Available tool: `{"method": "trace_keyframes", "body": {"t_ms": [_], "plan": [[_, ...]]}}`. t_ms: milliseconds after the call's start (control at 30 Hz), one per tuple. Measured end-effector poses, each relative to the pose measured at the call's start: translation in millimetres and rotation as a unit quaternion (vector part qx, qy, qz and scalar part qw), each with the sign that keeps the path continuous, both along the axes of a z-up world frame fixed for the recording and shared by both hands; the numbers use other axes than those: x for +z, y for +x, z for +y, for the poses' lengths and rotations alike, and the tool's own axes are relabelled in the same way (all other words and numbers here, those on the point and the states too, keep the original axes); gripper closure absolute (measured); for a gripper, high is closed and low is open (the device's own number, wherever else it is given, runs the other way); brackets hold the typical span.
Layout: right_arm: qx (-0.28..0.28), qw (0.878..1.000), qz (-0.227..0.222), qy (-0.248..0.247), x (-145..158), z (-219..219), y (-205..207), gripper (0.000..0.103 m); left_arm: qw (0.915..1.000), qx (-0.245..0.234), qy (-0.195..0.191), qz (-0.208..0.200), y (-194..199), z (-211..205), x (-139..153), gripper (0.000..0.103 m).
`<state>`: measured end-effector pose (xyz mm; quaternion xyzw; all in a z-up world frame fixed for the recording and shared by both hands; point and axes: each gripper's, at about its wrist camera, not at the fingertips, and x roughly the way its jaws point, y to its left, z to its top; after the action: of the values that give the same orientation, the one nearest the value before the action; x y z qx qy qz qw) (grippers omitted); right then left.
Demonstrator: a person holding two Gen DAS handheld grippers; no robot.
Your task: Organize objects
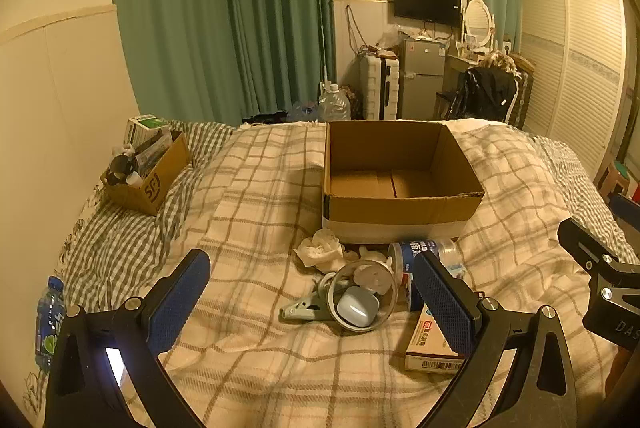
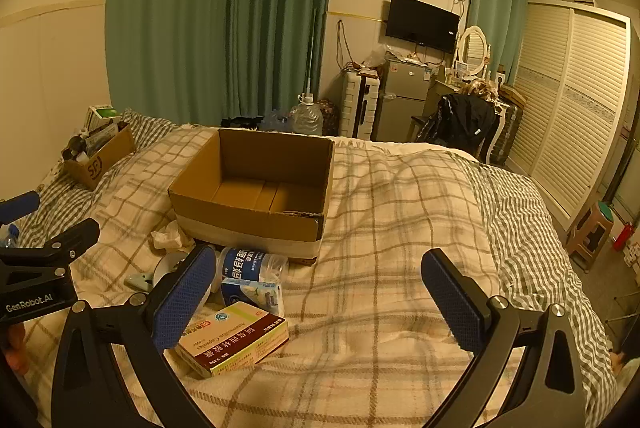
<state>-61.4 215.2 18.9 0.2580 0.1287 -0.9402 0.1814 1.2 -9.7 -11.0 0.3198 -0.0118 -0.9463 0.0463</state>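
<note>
An empty cardboard box stands on the plaid bed cover. In front of it lies a small heap: crumpled tissue, a clip-on fan with a pale earbud case on it, a lying plastic bottle, a small blue carton and a medicine box. My left gripper hangs open just before the fan, holding nothing. My right gripper is open over bare cover, its left finger beside the medicine box.
A smaller cardboard box full of items sits at the bed's far left by the wall. A water bottle lies at the left edge. Beyond the bed stand a large water jug, suitcase, fridge, chair and wardrobe.
</note>
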Motion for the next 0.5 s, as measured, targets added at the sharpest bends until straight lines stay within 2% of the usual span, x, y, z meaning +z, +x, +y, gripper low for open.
{"method": "trace_keyframes", "body": {"t_ms": [500], "plan": [[0.008,1.0,-0.002,0.006,-2.5,-3.4,0.4,0.0,0.9999,0.013,0.001,-0.005,-0.4,-1.0,-2.4,0.0]]}}
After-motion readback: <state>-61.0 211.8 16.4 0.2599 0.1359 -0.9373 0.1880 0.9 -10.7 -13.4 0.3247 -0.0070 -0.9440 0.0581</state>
